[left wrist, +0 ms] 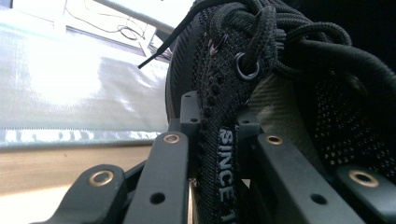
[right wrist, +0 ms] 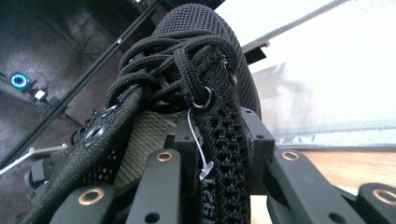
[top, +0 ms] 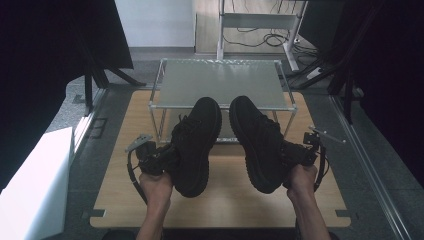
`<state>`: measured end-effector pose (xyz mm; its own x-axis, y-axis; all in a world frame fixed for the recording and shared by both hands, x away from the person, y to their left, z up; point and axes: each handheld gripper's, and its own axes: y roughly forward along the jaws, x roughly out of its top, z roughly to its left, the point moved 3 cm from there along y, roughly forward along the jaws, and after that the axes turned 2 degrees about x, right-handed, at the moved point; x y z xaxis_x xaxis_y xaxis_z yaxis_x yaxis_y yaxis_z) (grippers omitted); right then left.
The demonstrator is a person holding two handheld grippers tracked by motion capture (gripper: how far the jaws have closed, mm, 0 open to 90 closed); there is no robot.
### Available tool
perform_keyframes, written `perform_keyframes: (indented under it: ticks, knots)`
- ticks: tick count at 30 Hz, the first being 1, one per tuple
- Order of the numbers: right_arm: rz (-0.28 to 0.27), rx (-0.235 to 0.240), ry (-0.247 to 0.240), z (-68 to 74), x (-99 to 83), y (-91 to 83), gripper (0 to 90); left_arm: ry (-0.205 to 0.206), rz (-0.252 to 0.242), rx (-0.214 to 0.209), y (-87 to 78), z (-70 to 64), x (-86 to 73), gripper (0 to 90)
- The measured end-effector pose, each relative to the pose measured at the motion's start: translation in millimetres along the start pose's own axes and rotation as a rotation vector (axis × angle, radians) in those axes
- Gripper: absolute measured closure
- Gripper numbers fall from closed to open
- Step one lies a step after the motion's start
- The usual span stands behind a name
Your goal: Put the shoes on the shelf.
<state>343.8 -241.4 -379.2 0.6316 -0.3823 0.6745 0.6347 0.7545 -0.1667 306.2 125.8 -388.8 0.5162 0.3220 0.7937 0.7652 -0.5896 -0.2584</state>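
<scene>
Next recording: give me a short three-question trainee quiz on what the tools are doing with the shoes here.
1. True or false: the left tool is clamped on the collar of the left shoe.
2. What does the right tool hold? A) right shoe B) a cable C) nothing
3. What piece of furniture stands beyond the shoes on the wooden table?

Key: 1 true, jaws pinch the knit edge. 2 A. 3 A two-tier metal rack.
</scene>
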Motion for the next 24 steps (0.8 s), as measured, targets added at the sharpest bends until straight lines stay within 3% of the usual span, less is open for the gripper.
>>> perform_keyframes:
  ticks: [6, 13, 17, 24]
  knots:
    - [-0.025, 0.01, 0.021, 5.0, 9.2, 4.9, 73.1, -0.014, -0.01, -0.003, 5.3, 0.6, 10.4, 79.3]
    - [-0.043, -0.012, 0.017, 12.8, 25.3, 17.3, 73.1, -0.049, -0.036, 0.003, 18.2, 0.5, 26.4, 79.4]
    - [-0.045, -0.035, 0.028, 13.9, 36.0, 28.2, 73.1, -0.038, -0.052, 0.026, 30.9, -5.6, 41.9, 79.4]
    - [-0.056, -0.07, 0.029, 9.5, 51.9, 39.8, 73.1, -0.057, -0.057, 0.061, 50.4, -6.2, 61.9, 79.1]
